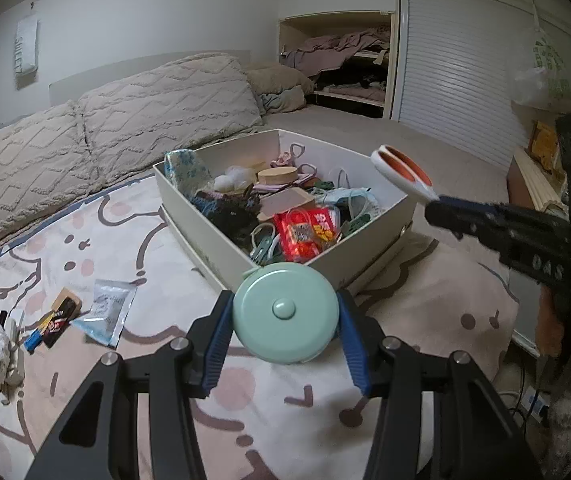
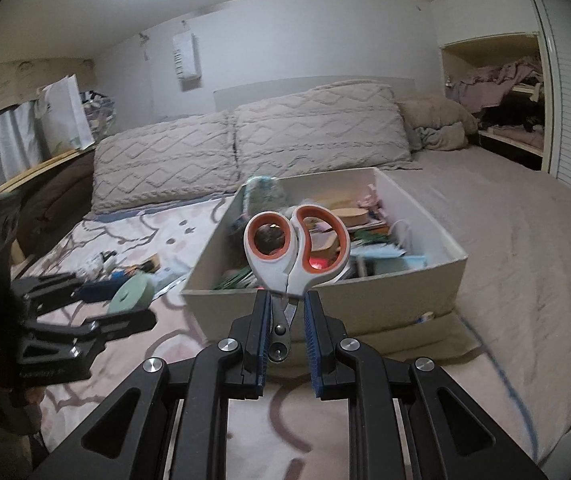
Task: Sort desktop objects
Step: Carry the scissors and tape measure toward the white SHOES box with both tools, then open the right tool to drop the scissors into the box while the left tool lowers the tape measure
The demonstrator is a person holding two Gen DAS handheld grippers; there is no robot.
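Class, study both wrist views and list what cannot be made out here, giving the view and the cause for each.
- Scissors blade tips: right wrist view, hidden behind the right gripper fingers.
- Tape measure far edge: left wrist view, covered by the left gripper pads.
- Box bottom: both views, buried under clutter.
- Small items on the blanket: print too small to read.

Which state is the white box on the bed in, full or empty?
Full. The white box has no lid, and a red snack packet, a round wooden container and cloth items crowd its inside.
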